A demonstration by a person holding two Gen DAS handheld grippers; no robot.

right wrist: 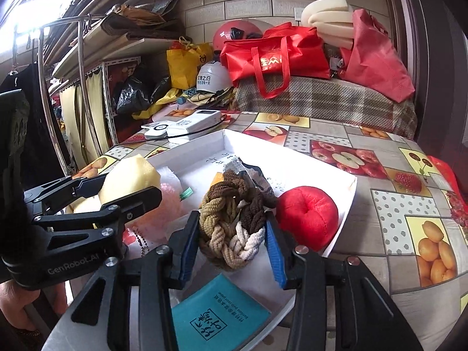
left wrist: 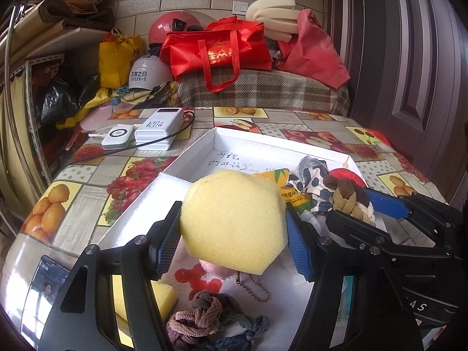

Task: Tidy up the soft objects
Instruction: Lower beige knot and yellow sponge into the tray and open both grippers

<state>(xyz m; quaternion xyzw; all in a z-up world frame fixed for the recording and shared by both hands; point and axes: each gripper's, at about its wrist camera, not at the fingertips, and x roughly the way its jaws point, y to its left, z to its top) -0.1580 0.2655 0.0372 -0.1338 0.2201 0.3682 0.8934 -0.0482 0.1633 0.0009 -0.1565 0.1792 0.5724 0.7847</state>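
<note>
Over the white tray [left wrist: 187, 158], the left gripper [left wrist: 234, 248] pinches a yellow sponge [left wrist: 234, 222] and the right gripper [right wrist: 232, 248] pinches a braided hair tie [right wrist: 234, 228]; each should probably be lowered gently before letting go.

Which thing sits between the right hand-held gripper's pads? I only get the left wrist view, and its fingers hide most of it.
Observer: A braided hair-tie ring in brown, tan and white. Both pads of the right hand-held gripper touch it.
Operator: What lies closest to that camera?
Observer: A teal tissue pack with printed characters, lying in the white box.
Operator: And the red sliver beyond the ring?
Observer: A red plush apple, inside the box by its right rim.
</note>
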